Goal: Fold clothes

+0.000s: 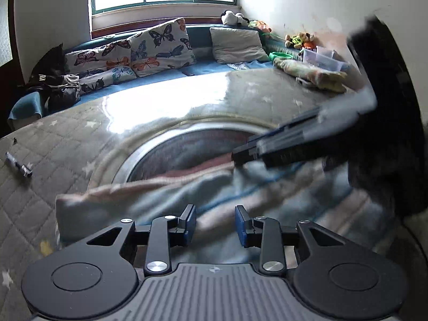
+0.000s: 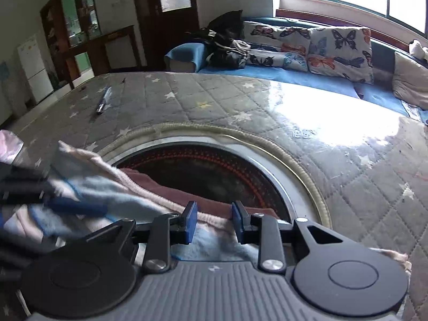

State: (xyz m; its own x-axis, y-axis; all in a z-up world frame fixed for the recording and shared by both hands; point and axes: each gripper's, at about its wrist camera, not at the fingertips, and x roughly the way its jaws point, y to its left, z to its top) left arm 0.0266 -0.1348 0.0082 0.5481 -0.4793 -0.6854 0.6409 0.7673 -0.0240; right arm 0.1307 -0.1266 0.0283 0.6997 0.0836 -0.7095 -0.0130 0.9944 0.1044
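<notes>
A pale blue and pink striped cloth (image 1: 149, 206) lies on the table over the round heater opening (image 1: 192, 147). My left gripper (image 1: 215, 224) is open just above the cloth, nothing between its blue pads. My right gripper (image 2: 214, 223) is also open, hovering over the cloth's pink edge (image 2: 214, 220) near the opening (image 2: 214, 171). The right gripper shows blurred in the left wrist view (image 1: 240, 157), its tip at the cloth's far edge. The left gripper shows blurred in the right wrist view (image 2: 64, 203), over the cloth (image 2: 112, 190).
The table carries a grey quilted star-pattern cover (image 1: 53, 149) under glossy plastic. A pen (image 1: 18, 164) lies at the left, also seen in the right wrist view (image 2: 103, 104). A folded cloth (image 1: 310, 71) sits at the far right. A blue sofa with butterfly cushions (image 1: 160, 48) stands behind.
</notes>
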